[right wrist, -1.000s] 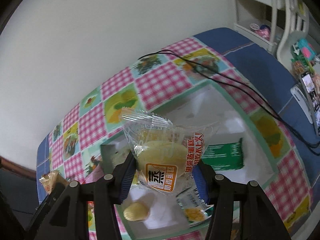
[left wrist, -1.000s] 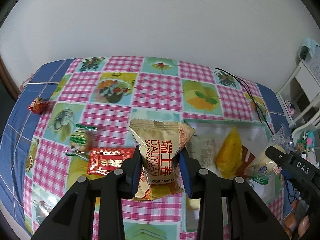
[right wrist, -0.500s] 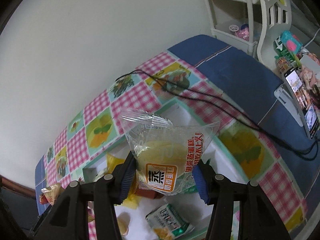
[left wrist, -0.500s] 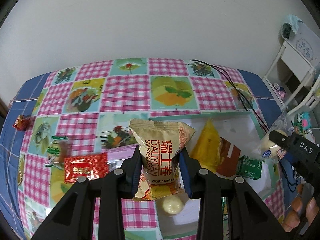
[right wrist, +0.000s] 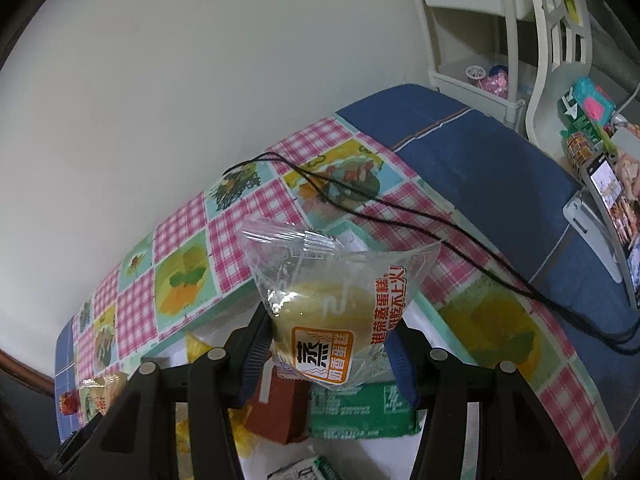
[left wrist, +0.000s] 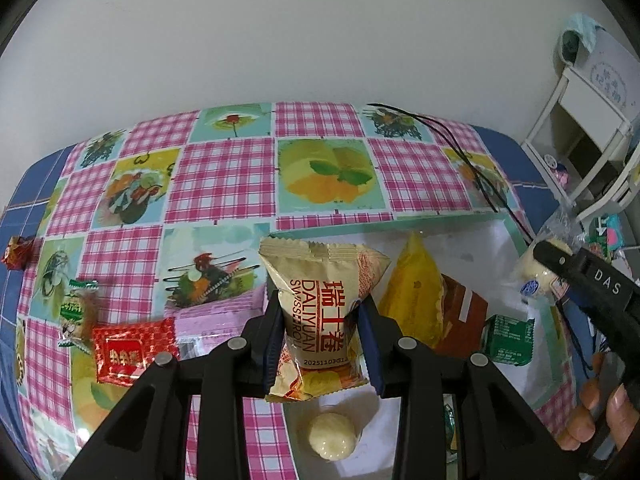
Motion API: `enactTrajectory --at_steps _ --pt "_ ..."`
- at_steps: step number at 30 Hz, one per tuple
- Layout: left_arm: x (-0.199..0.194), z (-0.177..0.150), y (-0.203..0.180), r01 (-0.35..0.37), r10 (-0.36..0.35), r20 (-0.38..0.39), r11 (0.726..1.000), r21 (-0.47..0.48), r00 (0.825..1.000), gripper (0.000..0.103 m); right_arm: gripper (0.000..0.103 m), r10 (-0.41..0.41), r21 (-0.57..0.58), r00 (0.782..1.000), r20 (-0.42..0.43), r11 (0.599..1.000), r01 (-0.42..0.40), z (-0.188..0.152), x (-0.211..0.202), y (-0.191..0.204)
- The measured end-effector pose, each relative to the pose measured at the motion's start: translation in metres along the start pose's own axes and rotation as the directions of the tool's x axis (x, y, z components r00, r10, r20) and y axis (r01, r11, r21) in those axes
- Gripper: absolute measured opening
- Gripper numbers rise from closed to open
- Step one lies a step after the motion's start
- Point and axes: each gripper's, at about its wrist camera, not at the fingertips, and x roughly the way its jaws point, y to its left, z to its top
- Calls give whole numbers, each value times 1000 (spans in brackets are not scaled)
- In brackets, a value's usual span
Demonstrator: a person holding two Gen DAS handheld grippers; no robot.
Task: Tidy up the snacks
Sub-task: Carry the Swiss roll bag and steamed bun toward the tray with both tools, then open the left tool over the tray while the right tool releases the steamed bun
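My left gripper [left wrist: 322, 342] is shut on a gold Swiss roll packet [left wrist: 320, 312] and holds it above the near left corner of the white tray [left wrist: 472, 232]. My right gripper [right wrist: 326, 350] is shut on a clear steamed cake packet [right wrist: 332, 304] above the tray [right wrist: 430, 316]; it also shows in the left wrist view [left wrist: 560, 276] at the right. In the tray lie a yellow packet [left wrist: 416, 292], a brown packet [left wrist: 464, 316], a green packet [left wrist: 510, 340] and a round pale cake [left wrist: 332, 436].
On the checked tablecloth left of the tray lie a red packet [left wrist: 134, 350], a green-and-white sweet [left wrist: 78, 316] and a red sweet [left wrist: 16, 252]. A black cable [right wrist: 400, 216] crosses the table's right part. A white shelf [right wrist: 500, 40] and a phone [right wrist: 612, 216] stand at the right.
Both grippers have moved right with their packets, from beside the tray to over it. The view of the tray's contents has shifted left and down.
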Motion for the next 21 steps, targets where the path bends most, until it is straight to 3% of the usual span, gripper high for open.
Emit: enactTrajectory --at_steps 15,16,20,21 --pt "14 0 -17 2 -3 11 998 62 1000 37 58 -28 -30 999 -32 999 27 -5 21 -3" --pt "14 0 -17 2 -3 12 998 65 1000 40 58 -30 -32 999 -37 999 29 -6 22 -3" --pt "13 0 -18 -1 1 13 998 62 1000 70 60 -33 -31 997 -64 999 31 -7 26 -2" --pt "13 0 -17 0 0 12 998 59 1000 71 61 -35 -36 997 -69 999 33 -7 27 -2"
